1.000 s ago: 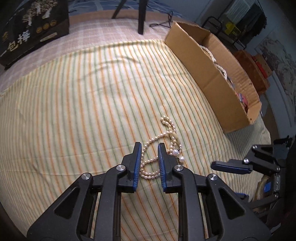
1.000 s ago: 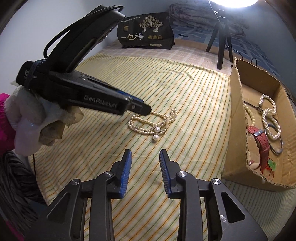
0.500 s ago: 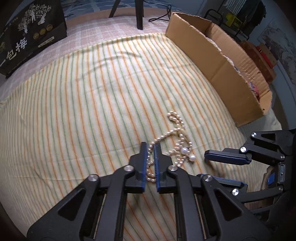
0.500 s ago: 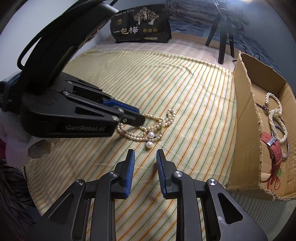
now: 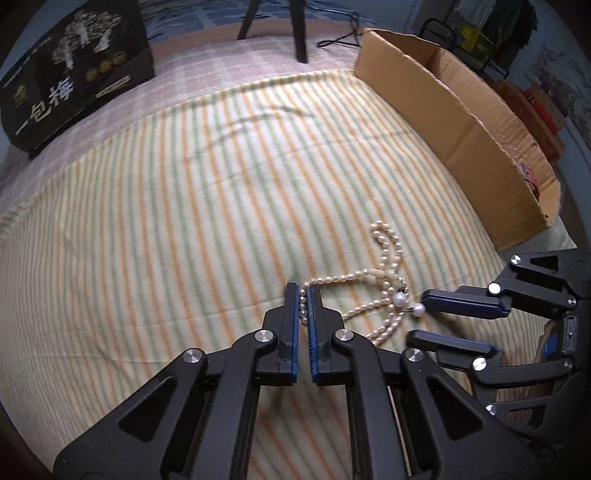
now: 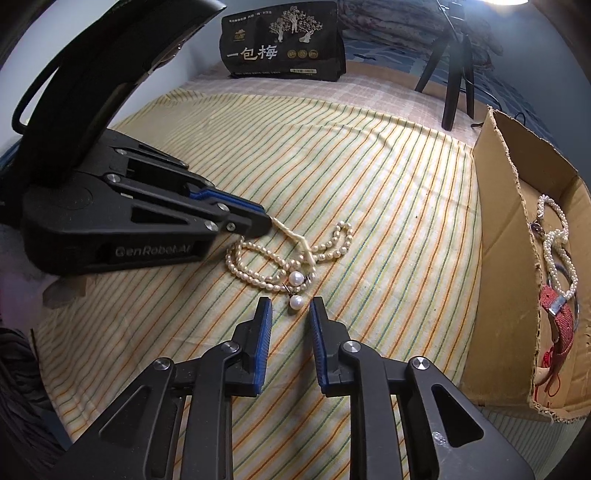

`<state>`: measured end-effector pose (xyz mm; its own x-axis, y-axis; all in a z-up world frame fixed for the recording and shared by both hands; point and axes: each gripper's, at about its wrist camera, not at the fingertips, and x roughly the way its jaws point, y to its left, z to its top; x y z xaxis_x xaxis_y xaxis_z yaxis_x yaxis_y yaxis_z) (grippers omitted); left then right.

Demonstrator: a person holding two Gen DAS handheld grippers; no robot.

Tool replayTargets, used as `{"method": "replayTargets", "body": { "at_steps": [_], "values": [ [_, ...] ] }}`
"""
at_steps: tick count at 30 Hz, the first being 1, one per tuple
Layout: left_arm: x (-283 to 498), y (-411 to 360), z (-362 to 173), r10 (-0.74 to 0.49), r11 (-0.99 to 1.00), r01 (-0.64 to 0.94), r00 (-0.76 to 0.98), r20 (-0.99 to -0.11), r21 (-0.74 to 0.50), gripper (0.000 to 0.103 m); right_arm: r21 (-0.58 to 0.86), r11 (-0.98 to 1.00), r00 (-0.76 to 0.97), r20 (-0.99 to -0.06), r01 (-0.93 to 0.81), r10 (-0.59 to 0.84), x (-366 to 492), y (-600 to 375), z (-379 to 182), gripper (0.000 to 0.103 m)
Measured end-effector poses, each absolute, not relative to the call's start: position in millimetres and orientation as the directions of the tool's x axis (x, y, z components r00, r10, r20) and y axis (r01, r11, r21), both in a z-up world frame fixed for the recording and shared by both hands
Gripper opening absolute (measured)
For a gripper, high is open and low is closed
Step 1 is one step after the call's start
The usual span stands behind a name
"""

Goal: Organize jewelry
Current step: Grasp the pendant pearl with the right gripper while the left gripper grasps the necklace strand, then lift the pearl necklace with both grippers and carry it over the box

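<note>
A cream pearl necklace lies in loops on the striped cloth. Two larger white drop pearls hang off its near end. My left gripper is shut on one strand at the necklace's left side. My right gripper points down at the drop pearls. Its jaws are closing, with the nearer drop pearl between the fingertips and a gap on both sides. The cardboard box stands to the right.
Inside the box lie a pearl bracelet, a red strap and a ring-shaped piece. A black printed package and a dark tripod stand at the far edge of the bed.
My left gripper's jaws closed onto a necklace strand. My right gripper came forward and down to the drop pearls while its jaws narrowed.
</note>
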<state>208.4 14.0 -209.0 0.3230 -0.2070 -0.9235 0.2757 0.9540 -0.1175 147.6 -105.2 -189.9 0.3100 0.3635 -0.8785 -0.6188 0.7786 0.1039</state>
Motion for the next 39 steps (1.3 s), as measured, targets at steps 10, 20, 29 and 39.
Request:
{"method": "replayTargets", "body": {
  "at_steps": [10,20,29,39],
  "values": [
    [207.8,33.4,-206.0,-0.179,0.966,0.239,0.34,-0.923,-0.099,0.006,0.092,0.775,0.316,-0.878,-0.625,0.359,150.5,-104.2,-190.9,0.018],
    [209.3,31.8,-206.8,-0.145,0.974,0.215,0.374,-0.916,-0.067,0.005,0.058,0.775,0.33,-0.883,-0.63,0.334,152.0,-103.0,-194.1,0.007],
    [202.2,51.0,-194.2,-0.165,0.982,0.152,0.407,-0.898,-0.112,0.003,0.058,0.782,0.344,-0.876,-0.62,0.338,148.0,-107.2,-190.9,0.006],
    [193.7,58.1,-156.3,-0.218,0.976,0.131,0.485,-0.847,-0.177,0.002,0.06,0.785,0.37,-0.858,-0.617,0.356,139.7,-110.1,-177.8,0.006]
  ]
}}
